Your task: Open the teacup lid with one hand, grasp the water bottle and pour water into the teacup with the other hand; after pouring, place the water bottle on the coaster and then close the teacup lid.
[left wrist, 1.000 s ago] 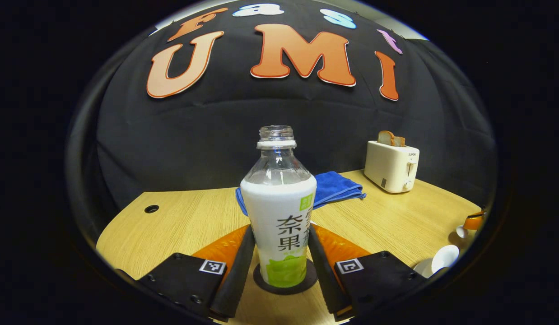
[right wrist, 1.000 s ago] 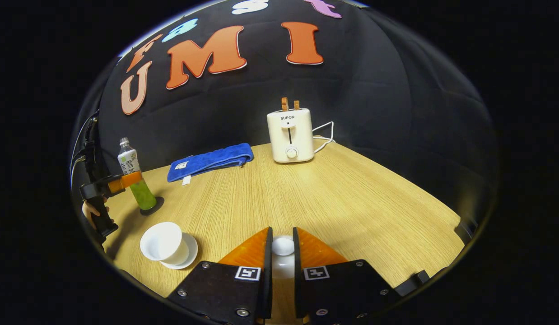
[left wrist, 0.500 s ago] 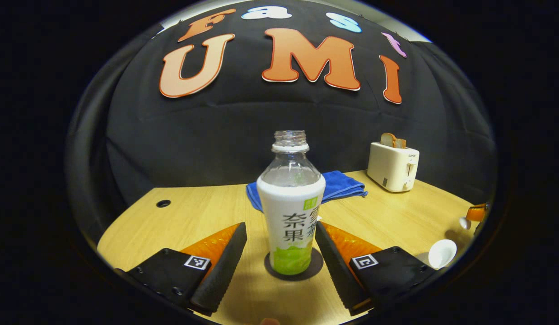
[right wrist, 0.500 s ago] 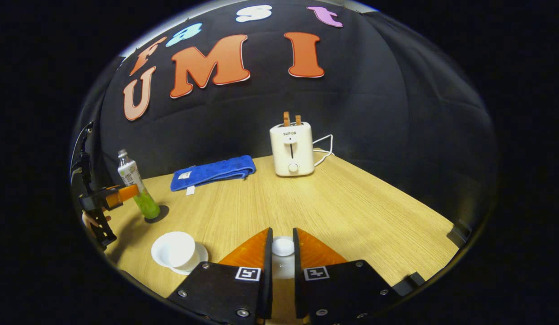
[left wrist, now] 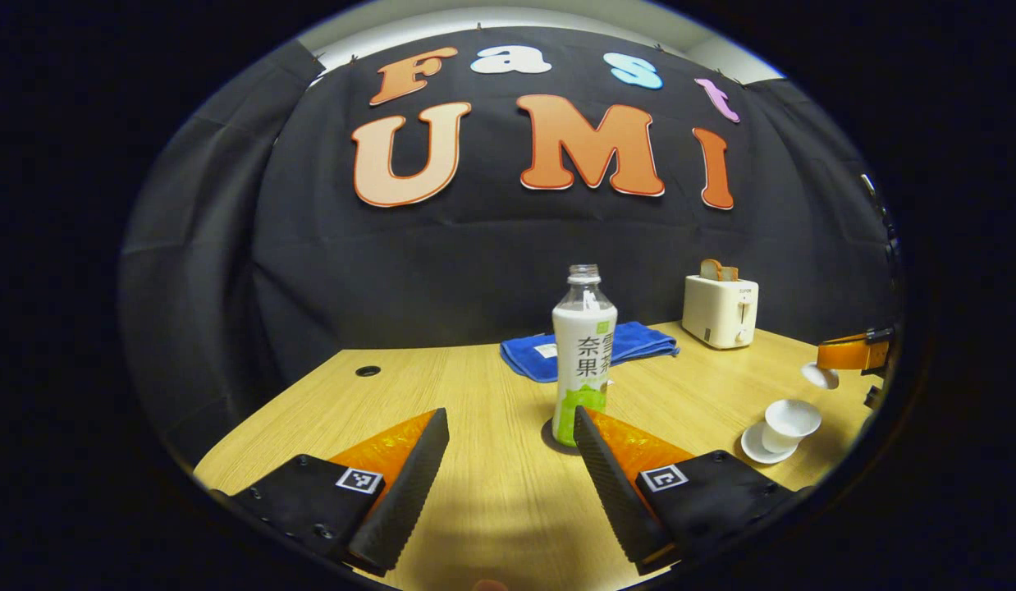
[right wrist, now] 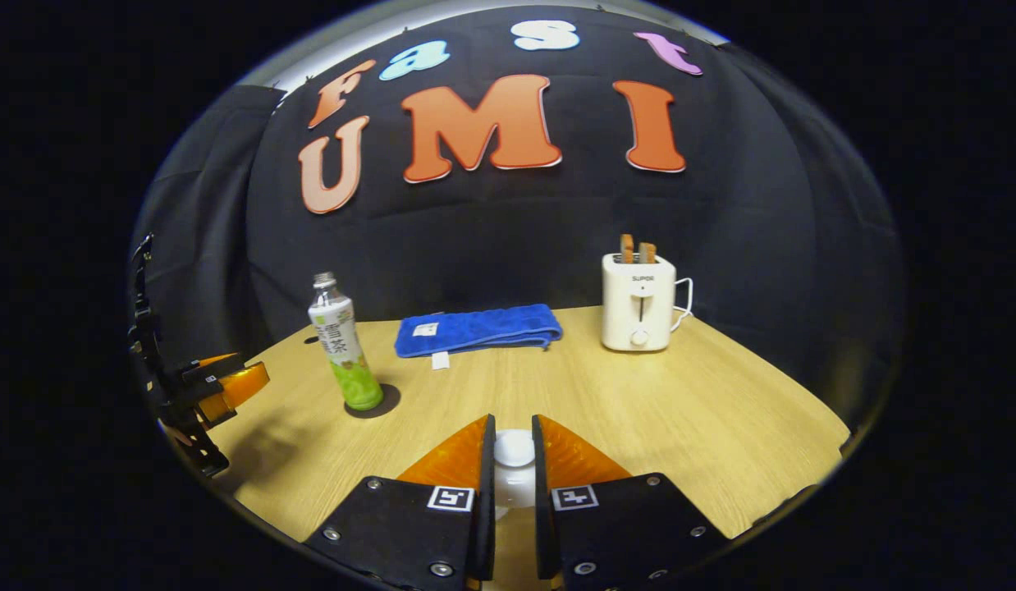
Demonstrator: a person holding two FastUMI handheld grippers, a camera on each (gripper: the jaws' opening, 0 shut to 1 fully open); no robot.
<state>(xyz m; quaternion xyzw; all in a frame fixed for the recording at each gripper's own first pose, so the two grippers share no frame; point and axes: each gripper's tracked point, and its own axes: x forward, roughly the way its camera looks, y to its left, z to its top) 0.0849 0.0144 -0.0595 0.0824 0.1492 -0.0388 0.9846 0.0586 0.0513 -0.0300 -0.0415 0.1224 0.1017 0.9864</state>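
The uncapped water bottle [left wrist: 584,361] with a white and green label stands upright on the dark round coaster [left wrist: 551,435]. My left gripper [left wrist: 508,460] is open, a short way back from it, with nothing between its fingers. Right of the bottle, a white teacup [left wrist: 791,417] sits uncovered on its saucer [left wrist: 754,450]. Above the cup hovers my right gripper [left wrist: 853,353] with the white lid [left wrist: 820,376]. In the right gripper view, my right gripper [right wrist: 512,431] is shut on the lid's knob [right wrist: 514,449]. The bottle [right wrist: 342,345], coaster [right wrist: 378,402] and left gripper [right wrist: 225,386] lie to its left.
At the back of the wooden table [left wrist: 475,394] lies a folded blue towel [left wrist: 594,349], and right of it stands a cream toaster [left wrist: 720,310] with bread slices in it. A cable hole [left wrist: 367,371] is at the far left.
My left gripper opened off the bottle and backed away, leaving it on the coaster. My right gripper, still holding the lid, swung so the teacup left its view.
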